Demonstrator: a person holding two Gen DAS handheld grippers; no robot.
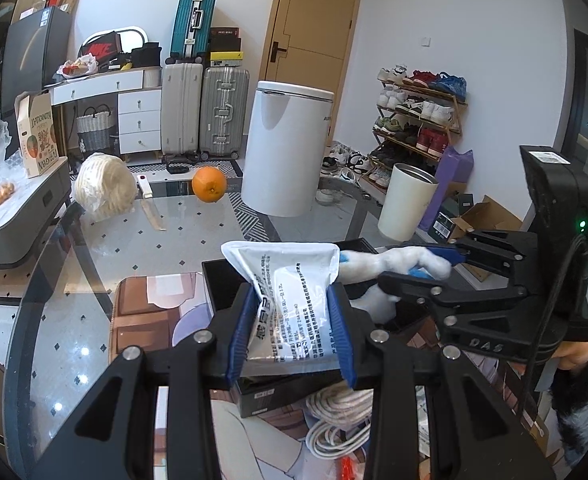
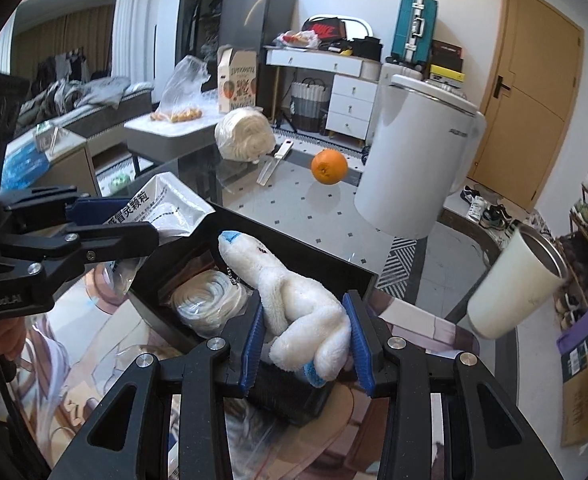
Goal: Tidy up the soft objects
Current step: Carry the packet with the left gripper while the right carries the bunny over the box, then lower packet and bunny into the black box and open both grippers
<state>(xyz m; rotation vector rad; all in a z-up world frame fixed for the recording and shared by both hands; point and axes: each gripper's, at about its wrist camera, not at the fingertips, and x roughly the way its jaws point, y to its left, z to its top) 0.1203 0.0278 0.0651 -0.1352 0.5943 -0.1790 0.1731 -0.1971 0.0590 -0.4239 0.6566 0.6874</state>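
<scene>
The left gripper (image 1: 294, 332) squeezes a white packet (image 1: 294, 300) with black writing between its blue pads (image 1: 241, 332). The right gripper (image 1: 437, 266) pinches a fluffy white toy (image 1: 389, 264) just beside it. Under both sits a black box (image 1: 230, 280) on the glass table (image 1: 134, 248). Coiled white rope (image 1: 341, 412) lies below. An orange (image 1: 209, 184) sits far back.

Ahead of me, white walls (image 1: 433, 20) meet a tan wooden door (image 1: 313, 24) at the far side. Suitcases (image 1: 204, 112) stand left of it beside a white drawer desk (image 1: 134, 112); a shoe rack (image 1: 417, 120) sits right, on patterned floor tiles (image 1: 106, 236).
</scene>
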